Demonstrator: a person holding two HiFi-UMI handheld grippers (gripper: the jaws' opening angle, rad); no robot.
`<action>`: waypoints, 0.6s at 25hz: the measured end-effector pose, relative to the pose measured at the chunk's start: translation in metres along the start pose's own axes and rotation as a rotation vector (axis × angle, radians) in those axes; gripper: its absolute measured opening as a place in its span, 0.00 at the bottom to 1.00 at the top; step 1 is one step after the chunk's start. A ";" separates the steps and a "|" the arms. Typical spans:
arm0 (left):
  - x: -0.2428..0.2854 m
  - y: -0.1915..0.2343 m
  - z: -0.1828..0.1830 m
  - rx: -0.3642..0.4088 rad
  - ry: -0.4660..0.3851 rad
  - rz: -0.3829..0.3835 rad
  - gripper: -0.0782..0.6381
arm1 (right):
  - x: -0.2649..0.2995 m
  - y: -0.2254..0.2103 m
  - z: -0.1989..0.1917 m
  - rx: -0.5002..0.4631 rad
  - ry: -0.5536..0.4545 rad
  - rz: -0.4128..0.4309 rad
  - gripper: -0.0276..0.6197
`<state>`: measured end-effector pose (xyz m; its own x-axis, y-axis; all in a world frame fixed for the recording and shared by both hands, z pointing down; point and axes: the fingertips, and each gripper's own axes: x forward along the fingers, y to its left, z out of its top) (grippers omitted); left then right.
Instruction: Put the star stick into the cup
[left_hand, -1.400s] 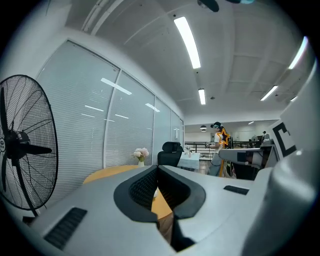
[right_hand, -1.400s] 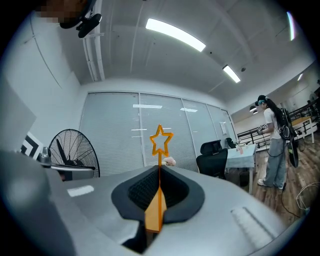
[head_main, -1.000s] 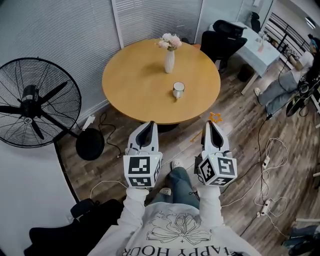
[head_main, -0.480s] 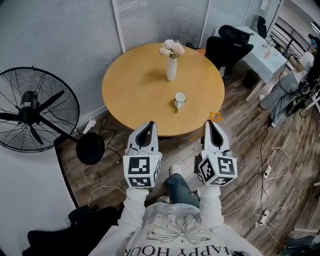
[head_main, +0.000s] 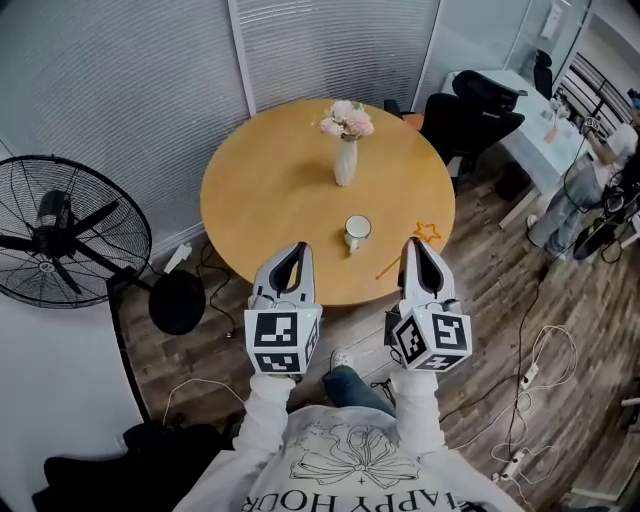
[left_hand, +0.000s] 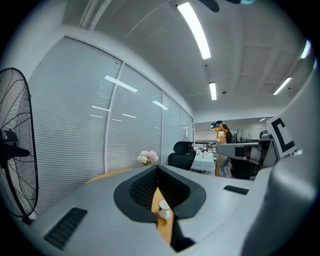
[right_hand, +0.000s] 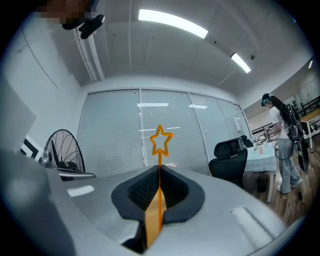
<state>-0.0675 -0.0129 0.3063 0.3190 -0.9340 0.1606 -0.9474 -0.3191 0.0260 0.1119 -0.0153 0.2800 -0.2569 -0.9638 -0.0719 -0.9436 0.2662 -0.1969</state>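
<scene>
A white cup (head_main: 356, 232) stands on the round wooden table (head_main: 260, 190), near its front edge. My right gripper (head_main: 417, 246) is shut on the orange star stick (head_main: 428, 230), right of the cup and over the table's rim. In the right gripper view the stick (right_hand: 159, 200) runs up between the closed jaws, its star (right_hand: 161, 141) above the tips. My left gripper (head_main: 296, 250) hovers left of the cup, shut and holding nothing. Its own view shows the cup (left_hand: 163, 209) past the closed jaws and the star (left_hand: 220, 131) to the right.
A white vase of pink flowers (head_main: 345, 150) stands on the table behind the cup. A big black fan (head_main: 50, 230) is on the left. Black office chairs (head_main: 470, 110), a white desk (head_main: 525, 105) and a person (head_main: 590, 190) are at the right. Cables (head_main: 530, 330) lie on the wood floor.
The table has come closer under both grippers. The star, which was over the floor, now hangs above the table's edge. Both grippers keep their pose and stay shut.
</scene>
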 end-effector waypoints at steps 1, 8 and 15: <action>0.009 -0.001 0.002 0.002 0.000 0.005 0.12 | 0.008 -0.005 0.001 0.001 0.000 0.007 0.06; 0.060 0.001 0.005 -0.001 0.011 0.044 0.12 | 0.061 -0.032 -0.001 0.012 0.010 0.059 0.06; 0.096 0.001 0.004 0.002 0.031 0.068 0.12 | 0.096 -0.053 -0.006 0.039 0.017 0.097 0.06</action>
<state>-0.0374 -0.1035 0.3176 0.2526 -0.9483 0.1922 -0.9668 -0.2552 0.0115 0.1358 -0.1224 0.2897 -0.3502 -0.9336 -0.0758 -0.9054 0.3582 -0.2278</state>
